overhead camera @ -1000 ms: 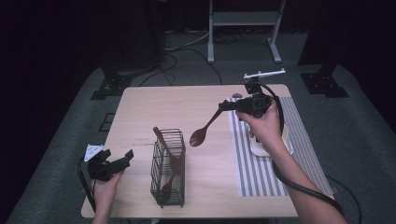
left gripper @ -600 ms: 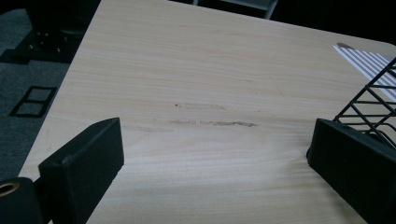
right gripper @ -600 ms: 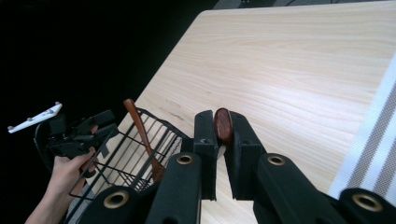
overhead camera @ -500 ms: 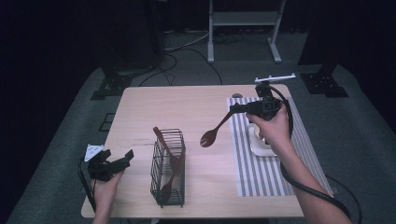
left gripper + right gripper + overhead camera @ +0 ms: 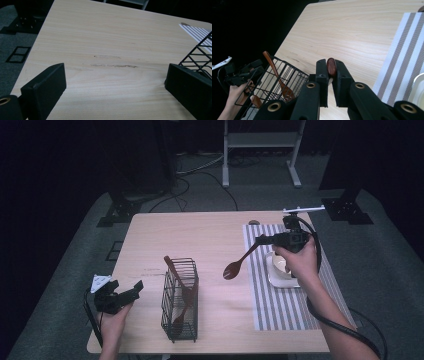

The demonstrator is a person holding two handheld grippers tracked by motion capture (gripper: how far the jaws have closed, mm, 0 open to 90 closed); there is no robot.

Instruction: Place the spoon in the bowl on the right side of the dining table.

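Left gripper (image 5: 131, 291) at lower left of the high view, parked on the table (image 5: 200, 235) near its front-left corner, jaws spread wide with nothing between them; in the left gripper view bare wood lies between the two black jaws and the basket's wire edge is just beside the right-hand one. No shift from the earlier pictures.

Wire basket (image 5: 181, 301) low centre, upright, already holding wooden utensils (image 5: 186, 292), one handle sticking out toward upper left. In the right gripper view it sits lower left.

Wooden spoon (image 5: 239, 262) mid-frame, in the air, bowl hanging down-left over bare table just left of the striped placemat (image 5: 295, 312). Right gripper (image 5: 262, 240) pinches its handle end; the right gripper view shows the jaws pressed tight on the brown handle tip.

Change: a second ago the spoon and right hand were further left, bowl closer to the basket; since then both have moved rightward toward the placemat and look somewhat lower. White dish (image 5: 280, 272) lies on the mat under the hand.

Meaning, likely: spoon is coming out of the basket area and heading to the mat or dish for setting down, not yet placed. Beyond the table: dark floor, stand legs at top.
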